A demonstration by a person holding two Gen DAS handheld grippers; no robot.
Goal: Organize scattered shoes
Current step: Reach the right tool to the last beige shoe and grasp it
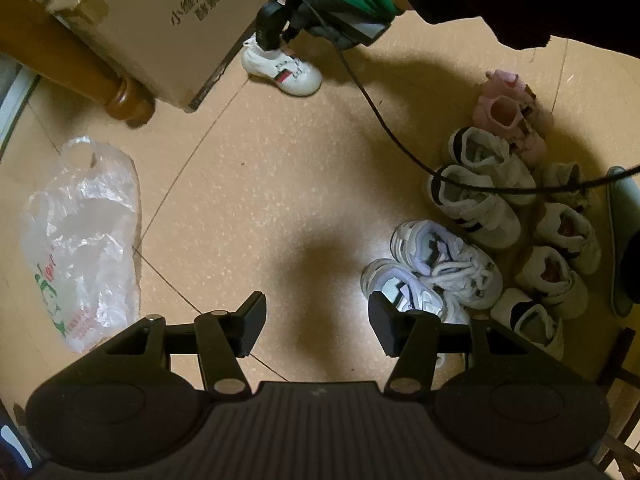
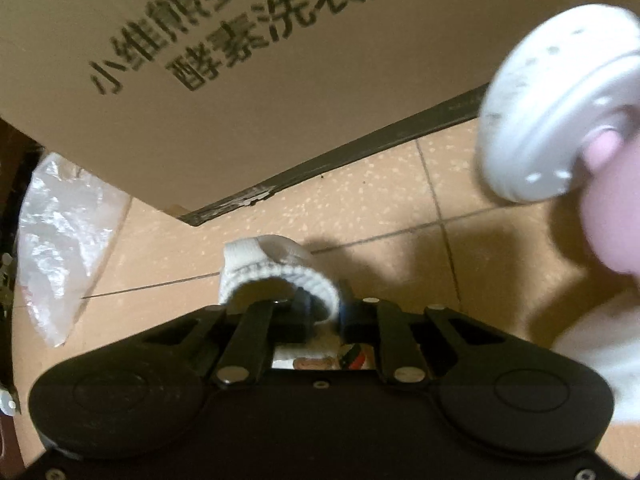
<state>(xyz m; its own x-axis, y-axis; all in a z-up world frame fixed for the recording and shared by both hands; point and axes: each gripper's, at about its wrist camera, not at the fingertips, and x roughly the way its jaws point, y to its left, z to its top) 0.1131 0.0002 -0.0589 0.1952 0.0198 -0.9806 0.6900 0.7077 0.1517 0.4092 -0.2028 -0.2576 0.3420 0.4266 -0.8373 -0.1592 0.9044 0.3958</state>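
Observation:
A white child's shoe with a red-green stripe (image 1: 282, 68) sits on the floor beside the cardboard box (image 1: 160, 20). My right gripper (image 1: 272, 40) is shut on its knit collar (image 2: 276, 276); the jaws pinch the rim in the right wrist view, the gripper (image 2: 324, 316) low over the floor. My left gripper (image 1: 316, 320) is open and empty, above bare floor. To its right lies a cluster of several small shoes: white lace-up sneakers (image 1: 436, 264), white strap sneakers (image 1: 476, 196), pink shoes (image 1: 508, 116).
A crumpled plastic bag (image 1: 80, 240) lies on the floor at left. A wooden furniture leg (image 1: 120, 100) stands by the box. A green slipper (image 1: 624, 232) lies at far right. A cable (image 1: 400, 140) hangs across the shoes. A white perforated clog (image 2: 560, 120) is close at the right.

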